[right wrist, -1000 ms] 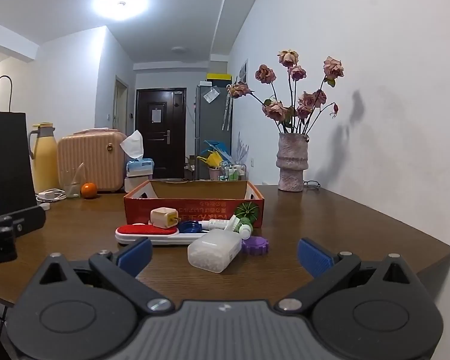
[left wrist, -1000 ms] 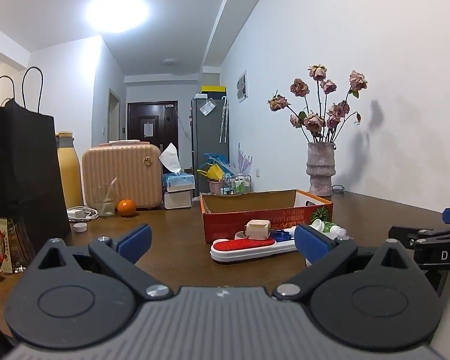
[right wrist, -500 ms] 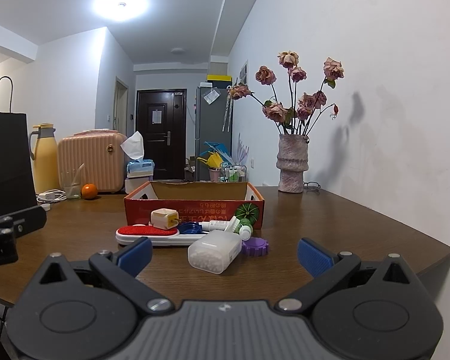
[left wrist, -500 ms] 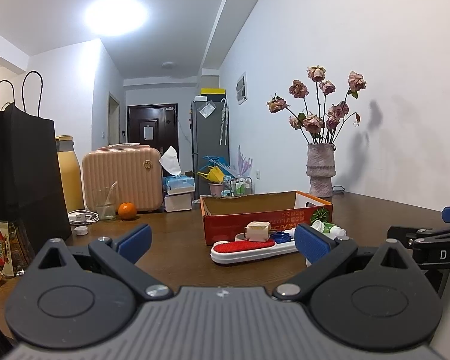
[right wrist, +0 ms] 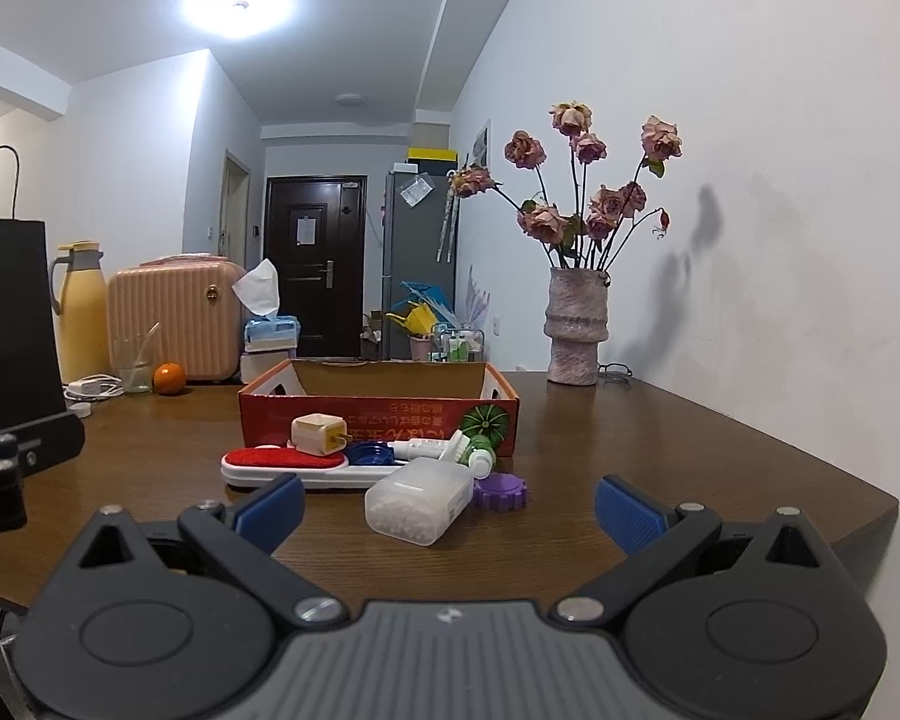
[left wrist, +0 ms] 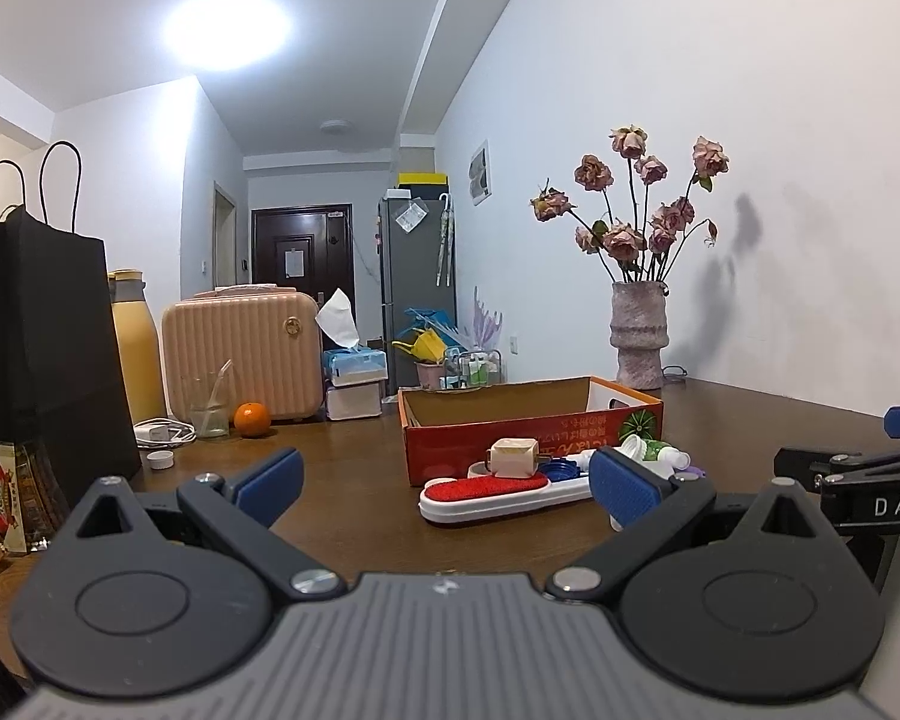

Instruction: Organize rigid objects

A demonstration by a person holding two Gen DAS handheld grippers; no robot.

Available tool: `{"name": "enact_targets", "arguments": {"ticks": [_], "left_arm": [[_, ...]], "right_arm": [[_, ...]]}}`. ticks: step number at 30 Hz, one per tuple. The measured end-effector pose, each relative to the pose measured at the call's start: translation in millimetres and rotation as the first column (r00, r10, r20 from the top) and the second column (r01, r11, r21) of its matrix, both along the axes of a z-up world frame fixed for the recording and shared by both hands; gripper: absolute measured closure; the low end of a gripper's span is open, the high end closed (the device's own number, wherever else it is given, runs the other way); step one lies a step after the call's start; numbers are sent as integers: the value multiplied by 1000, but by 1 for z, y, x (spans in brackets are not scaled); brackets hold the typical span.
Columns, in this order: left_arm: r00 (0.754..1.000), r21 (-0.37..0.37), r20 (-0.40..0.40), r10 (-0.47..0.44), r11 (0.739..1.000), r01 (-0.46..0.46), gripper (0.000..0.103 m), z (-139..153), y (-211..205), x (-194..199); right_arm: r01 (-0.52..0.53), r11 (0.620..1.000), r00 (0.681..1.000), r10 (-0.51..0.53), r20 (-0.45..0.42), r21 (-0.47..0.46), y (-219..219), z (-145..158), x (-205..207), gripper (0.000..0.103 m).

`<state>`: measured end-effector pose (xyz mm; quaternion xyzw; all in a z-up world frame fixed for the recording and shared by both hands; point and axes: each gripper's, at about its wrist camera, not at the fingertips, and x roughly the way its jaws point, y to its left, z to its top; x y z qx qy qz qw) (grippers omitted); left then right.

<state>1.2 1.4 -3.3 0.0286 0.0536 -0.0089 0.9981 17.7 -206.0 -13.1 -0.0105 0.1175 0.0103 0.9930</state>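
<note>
Both claws, left (left wrist: 444,483) & right (right wrist: 447,504), wide apart w/ nothing in them, hovering near the clutter by the box (right wrist: 378,414) on the surface (right wrist: 660,456).

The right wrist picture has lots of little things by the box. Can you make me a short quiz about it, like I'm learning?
1. True or false: the purple toothed plastic wheel lies inside the red cardboard box.
2. Which thing is nearest the right tool? A) round orange fruit B) clear plastic box of white beads C) rough pink stone vase
3. Fill in: the cream plug cube sits on the red and white ____.

Key: 1 false, it lies on the brown wooden table in front of the box. 2 B. 3 brush.
</note>
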Motion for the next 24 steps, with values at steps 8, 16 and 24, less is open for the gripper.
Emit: {"name": "enact_targets", "arguments": {"ticks": [8,16,24], "left_arm": [[1000,-3,9,-7,1000,7,0,1,1,-2],[1000,-1,9,-9,1000,9,0,0,0,-2],[1000,-1,8,-9,1000,9,0,0,0,-2]], "right_arm": [[2,1000,1000,-2,2,0,0,0,-1,0],[3,1000,1000,-3,2,1,-1,-1,0,0],[3,1000,1000,-3,2,1,-1,-1,-1,0]]}}
